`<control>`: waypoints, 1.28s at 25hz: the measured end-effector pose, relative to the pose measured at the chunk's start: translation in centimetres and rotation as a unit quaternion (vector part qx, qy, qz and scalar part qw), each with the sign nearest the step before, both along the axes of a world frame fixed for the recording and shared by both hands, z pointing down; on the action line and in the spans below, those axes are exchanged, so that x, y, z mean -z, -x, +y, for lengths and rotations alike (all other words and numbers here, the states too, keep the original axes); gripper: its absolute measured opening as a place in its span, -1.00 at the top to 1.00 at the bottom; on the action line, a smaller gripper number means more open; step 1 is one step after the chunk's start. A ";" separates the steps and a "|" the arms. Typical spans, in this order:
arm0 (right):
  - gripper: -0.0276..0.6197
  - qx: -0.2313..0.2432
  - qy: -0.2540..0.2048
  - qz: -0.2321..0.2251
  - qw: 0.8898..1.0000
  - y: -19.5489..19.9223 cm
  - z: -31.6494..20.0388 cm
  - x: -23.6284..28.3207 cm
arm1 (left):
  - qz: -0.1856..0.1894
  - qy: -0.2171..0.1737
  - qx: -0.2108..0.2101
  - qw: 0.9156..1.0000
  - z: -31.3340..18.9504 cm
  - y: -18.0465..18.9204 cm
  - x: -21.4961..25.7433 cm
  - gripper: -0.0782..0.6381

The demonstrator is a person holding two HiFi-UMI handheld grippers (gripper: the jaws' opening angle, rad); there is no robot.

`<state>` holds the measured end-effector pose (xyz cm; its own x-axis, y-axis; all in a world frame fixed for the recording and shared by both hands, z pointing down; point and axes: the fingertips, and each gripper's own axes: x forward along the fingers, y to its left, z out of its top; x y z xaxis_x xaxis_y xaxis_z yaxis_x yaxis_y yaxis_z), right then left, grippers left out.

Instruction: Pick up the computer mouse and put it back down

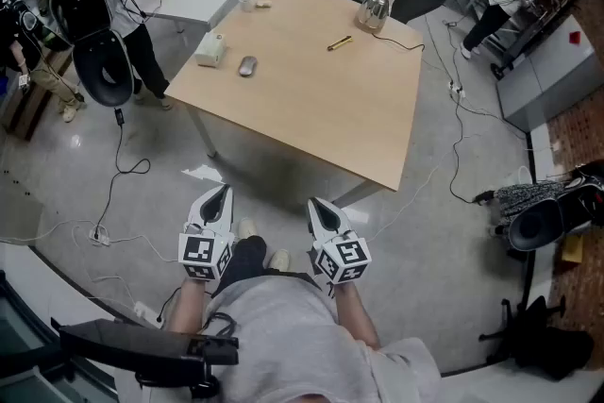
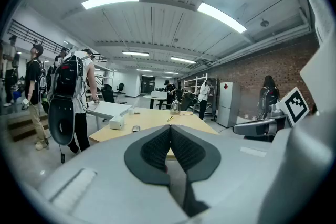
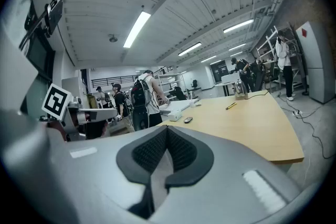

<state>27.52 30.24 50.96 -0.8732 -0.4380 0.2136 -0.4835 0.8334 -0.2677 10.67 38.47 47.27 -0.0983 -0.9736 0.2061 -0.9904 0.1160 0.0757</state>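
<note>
1. The left claw point(image 1: 220, 195) and right claw point(image 1: 318, 206) are both clenched, empty, short of the worktop point(image 1: 311, 109).
2. The computer mouse point(image 1: 247, 66) lies on it at eleven o'clock from them, well apart, near a white box point(image 1: 209, 50).

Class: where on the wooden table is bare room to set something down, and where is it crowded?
Bare: near half of the table, this side of the mouse and yellow tool. Crowded: far side, around white box and kettle.

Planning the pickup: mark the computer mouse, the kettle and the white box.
computer mouse point(image 1: 247, 66), head view, middle of its top.
kettle point(image 1: 374, 11), head view, its shiny body.
white box point(image 1: 210, 49), head view, its top face.
</note>
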 end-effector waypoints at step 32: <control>0.90 0.045 0.018 0.001 0.999 7.8 -6.6 -1.5 | 0.000 0.002 0.047 0.999 -5.2 7.3 -0.5 0.73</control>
<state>19.75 23.69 52.46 -0.9084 -0.3498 0.2290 -0.4074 0.8637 -0.2967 3.38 33.23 47.72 -0.1887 -0.9593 0.2100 -0.9752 0.2083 0.0751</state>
